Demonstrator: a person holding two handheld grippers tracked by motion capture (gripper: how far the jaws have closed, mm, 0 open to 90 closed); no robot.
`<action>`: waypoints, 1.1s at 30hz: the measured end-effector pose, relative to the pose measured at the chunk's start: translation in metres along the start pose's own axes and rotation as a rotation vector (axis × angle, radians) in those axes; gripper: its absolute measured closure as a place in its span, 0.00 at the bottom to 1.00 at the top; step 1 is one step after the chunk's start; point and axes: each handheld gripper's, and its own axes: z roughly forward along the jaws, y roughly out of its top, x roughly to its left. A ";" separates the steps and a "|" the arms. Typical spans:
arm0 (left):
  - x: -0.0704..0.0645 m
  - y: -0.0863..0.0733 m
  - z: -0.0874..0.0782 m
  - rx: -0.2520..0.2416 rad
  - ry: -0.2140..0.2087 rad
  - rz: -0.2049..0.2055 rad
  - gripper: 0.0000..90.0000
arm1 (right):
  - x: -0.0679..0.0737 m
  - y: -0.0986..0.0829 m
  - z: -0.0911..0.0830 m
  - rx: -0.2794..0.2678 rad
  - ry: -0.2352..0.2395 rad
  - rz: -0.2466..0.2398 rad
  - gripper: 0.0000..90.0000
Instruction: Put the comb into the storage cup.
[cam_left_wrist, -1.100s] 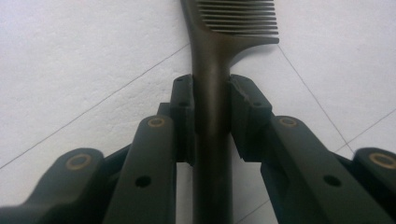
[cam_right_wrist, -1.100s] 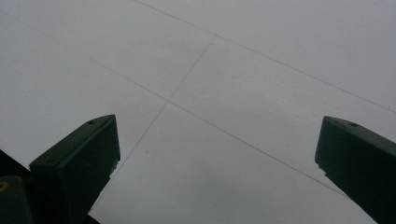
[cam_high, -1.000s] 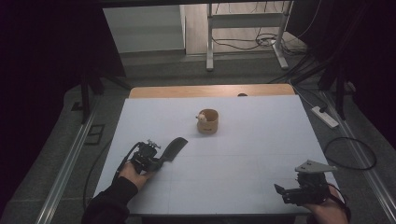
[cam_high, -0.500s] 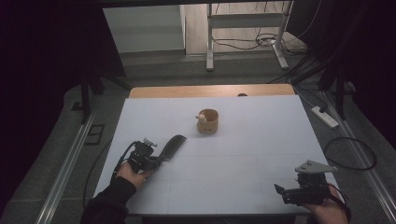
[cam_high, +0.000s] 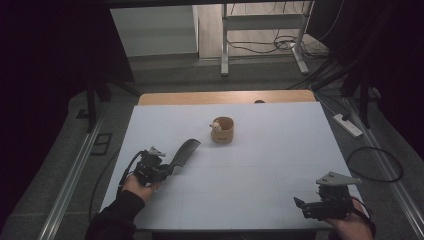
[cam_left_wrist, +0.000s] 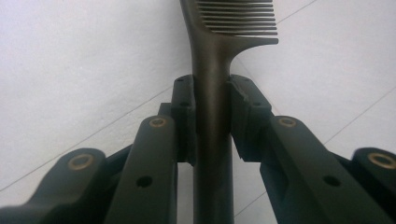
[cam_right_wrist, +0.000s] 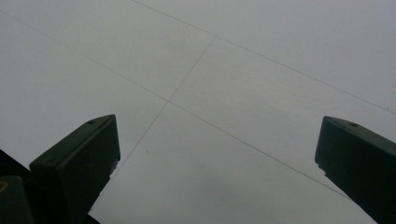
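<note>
A: Report the left gripper (cam_high: 167, 169).

B: It sits at the near left of the white table top (cam_high: 280, 145), carried by the person's left hand (cam_high: 139, 186). In the left gripper view its jaws are closed tight on the handle of a dark plastic comb with fine straight teeth (cam_left_wrist: 212, 84). The handle runs straight up between the two pads; the toothed section begins just beyond them.

A: Position of the comb on the high view?

B: The comb (cam_high: 182, 151) projects from the gripper up and to the right, pointing toward the centre of the table. Whether its tip touches the surface, I cannot tell.

A: Report the right gripper (cam_high: 301, 204).

B: It is at the near right corner, in the person's right hand (cam_high: 350, 225), with a grey three-cornered plate on top. In the right gripper view its jaws stand wide apart with bare table between them. It has hold of nothing.

A: Other objects?

B: A small round tan wooden cup (cam_high: 223, 130) stands near the table centre, well apart from both grippers, with a small pale item (cam_high: 216, 125) at its rim; that item is too small to identify.
</note>
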 end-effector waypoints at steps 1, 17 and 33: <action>0.000 0.000 -0.001 -0.005 -0.005 0.002 0.80 | 0.000 0.000 0.000 0.000 0.000 0.000 0.00; -0.007 -0.008 -0.025 -0.142 -0.053 -0.008 0.80 | 0.000 0.000 0.000 -0.003 -0.002 -0.003 0.00; -0.024 -0.015 -0.046 -0.275 -0.083 0.038 0.80 | 0.000 0.000 -0.001 -0.007 0.001 -0.004 0.00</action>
